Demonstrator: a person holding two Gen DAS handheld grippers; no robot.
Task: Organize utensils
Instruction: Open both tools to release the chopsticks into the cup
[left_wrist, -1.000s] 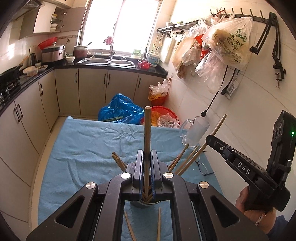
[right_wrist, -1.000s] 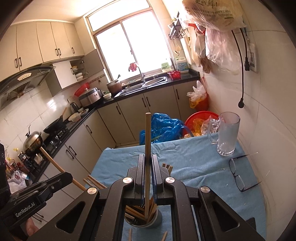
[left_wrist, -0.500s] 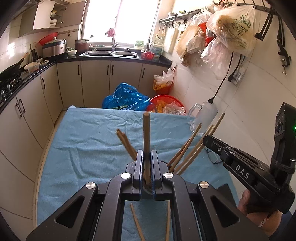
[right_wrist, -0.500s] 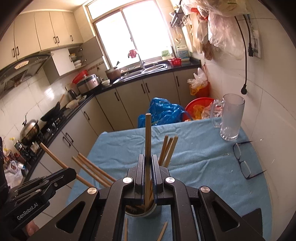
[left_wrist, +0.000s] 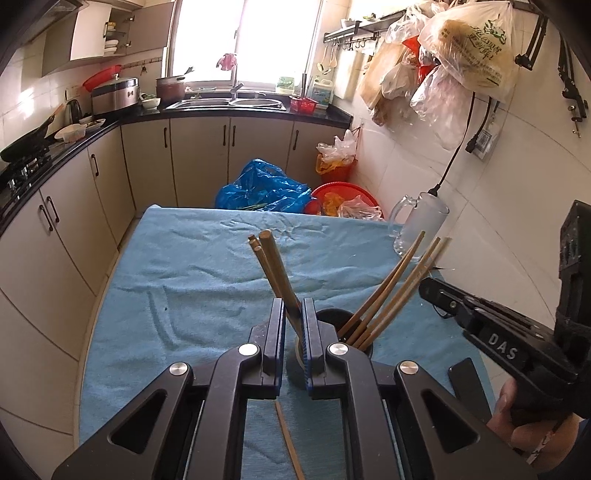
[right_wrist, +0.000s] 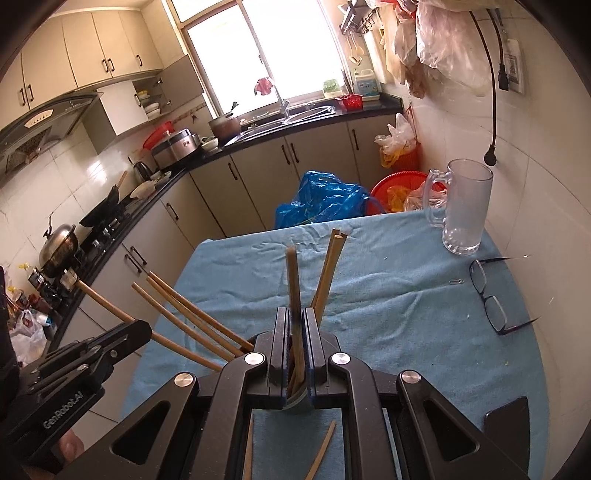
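Chopsticks (left_wrist: 391, 291) mostly upright in dark cup (left_wrist: 334, 319) at lower centre of blue-clothed bench (left_wrist: 177, 280), left tongs (left_wrist: 294, 332) and right tongs (right_wrist: 295, 347) each clamped on one lowered into it; loose sticks (left_wrist: 290, 443) remain beneath.

Domestic kitchen. Beige base cabinets (left_wrist: 199, 155) under a black countertop (left_wrist: 258, 112) run along two walls; a bright window (left_wrist: 243, 37) stands above the double sink (left_wrist: 225, 103). White tiled wall (right_wrist: 546, 192) at right; wall cupboards (right_wrist: 92, 48) upper left.
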